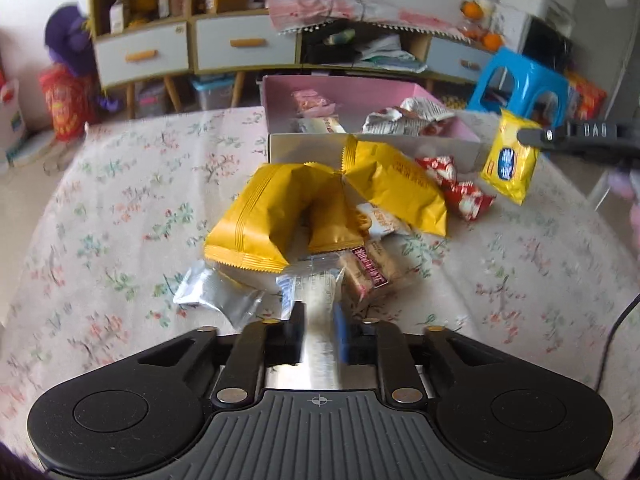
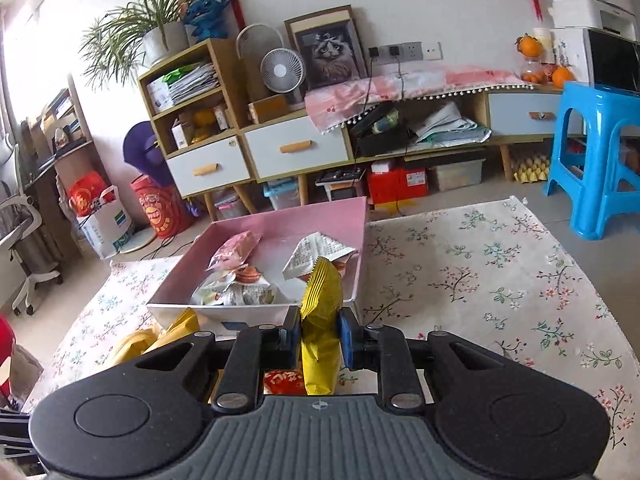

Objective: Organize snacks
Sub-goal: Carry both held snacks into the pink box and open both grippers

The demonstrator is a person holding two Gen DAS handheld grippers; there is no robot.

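- My right gripper (image 2: 320, 332) pinches a small bright-yellow foil snack packet (image 2: 322, 320) between its black and blue pads, held in the air just short of the shallow pink-lined cardboard box (image 2: 280, 220). The left wrist view shows the same packet (image 1: 510, 156) dangling from one edge, off the box's right front corner.
- My left gripper (image 1: 318, 316) hangs low over the floral tablecloth (image 1: 120, 200), fingers narrowly apart around the end of a clear-and-silver wrapper (image 1: 316, 284); I cannot tell if the pads truly bite.
- Loose pile in front of the box: two big mustard-yellow pouches (image 1: 276, 216), red-and-white candies (image 1: 460, 192), a beige biscuit bar (image 1: 372, 272), a crumpled silver sachet (image 1: 216, 292).
- Box already holds several wrapped snacks, mostly left and centre.
- Risks, as I judge them: the edge grip is thin, so the packet could slip and land outside the near wall; a low carry could catch that wall; the left pull may drag the pouches resting on the wrapper.
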